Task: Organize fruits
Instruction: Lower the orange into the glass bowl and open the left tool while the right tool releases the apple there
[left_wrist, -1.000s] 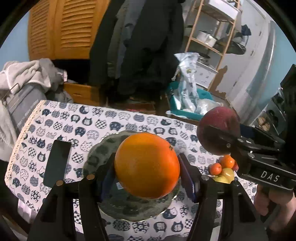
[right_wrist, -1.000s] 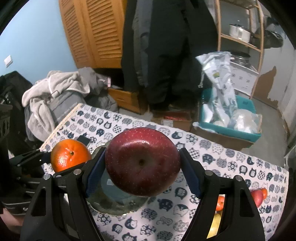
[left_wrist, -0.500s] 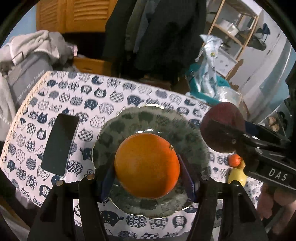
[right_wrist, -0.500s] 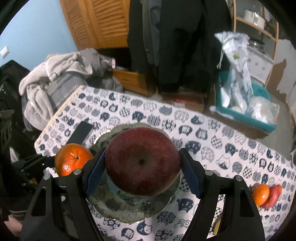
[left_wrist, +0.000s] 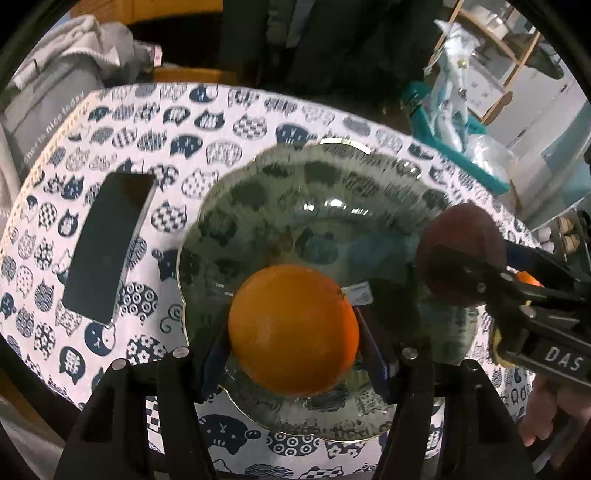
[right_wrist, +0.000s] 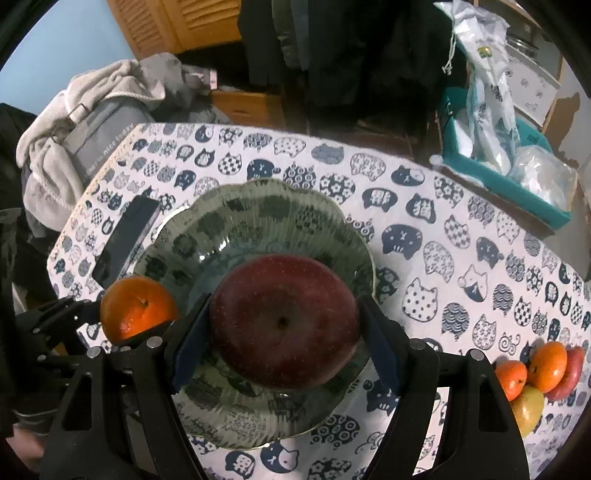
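Dropped toward the glass plate (right_wrist: 258, 206) since before; left gripper (left_wrist: 293, 328) jaws pinching orange (left_wrist: 293, 328), right gripper (right_wrist: 284, 325) jaws pinching apple (right_wrist: 284, 325), both directly over plate, apple rightward.

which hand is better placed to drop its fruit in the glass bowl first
Left, narrowly. Its orange hangs within the glass bowl's rim, while the right jaws hold the apple over the bowl too, yet in the left view it sits by the rim.
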